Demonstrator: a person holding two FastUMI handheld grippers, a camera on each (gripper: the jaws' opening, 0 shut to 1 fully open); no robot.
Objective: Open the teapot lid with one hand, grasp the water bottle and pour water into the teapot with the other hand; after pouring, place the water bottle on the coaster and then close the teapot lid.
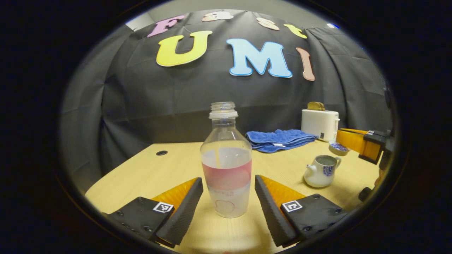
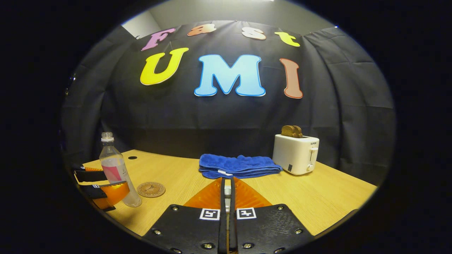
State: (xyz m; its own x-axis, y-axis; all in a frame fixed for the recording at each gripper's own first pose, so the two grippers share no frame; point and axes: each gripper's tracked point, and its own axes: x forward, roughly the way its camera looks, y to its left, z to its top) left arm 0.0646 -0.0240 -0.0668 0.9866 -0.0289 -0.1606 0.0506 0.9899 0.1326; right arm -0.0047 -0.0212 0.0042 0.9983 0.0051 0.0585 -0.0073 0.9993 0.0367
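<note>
Starting in the left gripper view: got the left gripper (image 1: pixel 229 180) spread wide, with a finger on either side of the water bottle (image 1: pixel 226 162) and a sliver of gap on both sides, so not clamping anything. Standing upright on the wooden table (image 1: pixel 159 169), no cap, partly full, pink band round the middle. Further right and toward the back, spotted a folded blue towel (image 1: pixel 279 140), then a white toaster (image 1: pixel 319 124) with bread poking out the top. Closer in, just below the toaster, got the teapot (image 1: pixel 321 171) sitting on the table with its top open. Up and right of that, hanging in the air clear of the pot, can see the teapot lid (image 1: pixel 338 148), right at the tip of the right gripper (image 1: pixel 344 143) reaching in from the edge.

Over to the right gripper view: far left shows the left gripper (image 2: pixel 114 181) straddling the water bottle (image 2: pixel 114 169) low down. Just beside the bottle, flat on the table, spotted the round coaster (image 2: pixel 151 189), nothing on it. Then the towel (image 2: pixel 236 165) in the middle at the back. Below it, got the right gripper (image 2: pixel 227 181) pinched nearly together on a small pale bit, presumably the lid's knob. Toaster (image 2: pixel 296 154) off to the right.
</note>
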